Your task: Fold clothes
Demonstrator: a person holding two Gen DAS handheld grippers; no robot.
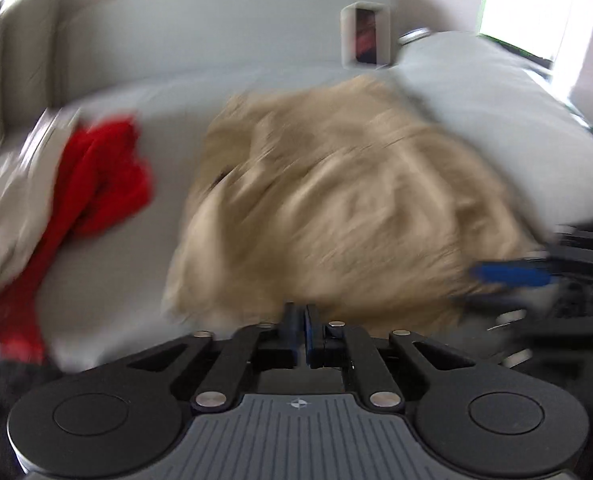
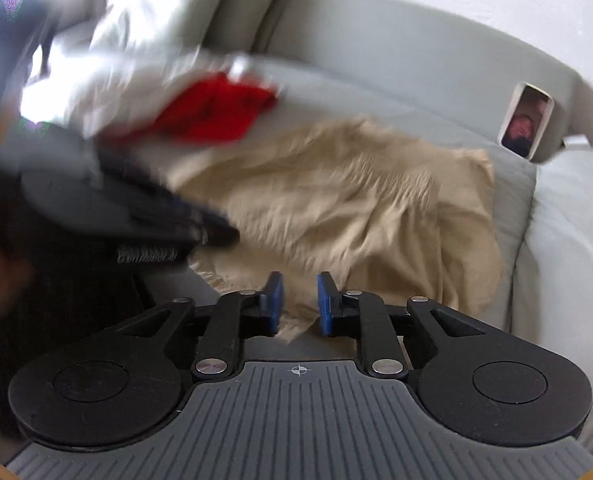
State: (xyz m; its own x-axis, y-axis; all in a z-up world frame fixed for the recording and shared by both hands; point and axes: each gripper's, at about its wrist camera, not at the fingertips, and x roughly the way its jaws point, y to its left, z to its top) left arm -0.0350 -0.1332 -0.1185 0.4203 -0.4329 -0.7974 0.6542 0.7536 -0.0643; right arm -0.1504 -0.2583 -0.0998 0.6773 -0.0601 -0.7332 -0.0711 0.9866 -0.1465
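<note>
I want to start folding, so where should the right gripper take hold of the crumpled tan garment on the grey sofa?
Probably the near edge of the crumpled tan garment: a loose corner hangs just ahead of the open right gripper. Come straight in from the sofa's front, so the fingers close over that thin free edge, not the bunched middle.

grey sofa (image 2: pixel 376 40), white wall (image 2: pixel 496 0), bright window (image 1: pixel 536 8), pale cushion (image 1: pixel 496 92)

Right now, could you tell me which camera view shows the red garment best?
The left wrist view: the red garment shows as a long crumpled strip beside the beige cloth, though blurred. The right wrist view shows only a smaller, blurred patch.
</note>
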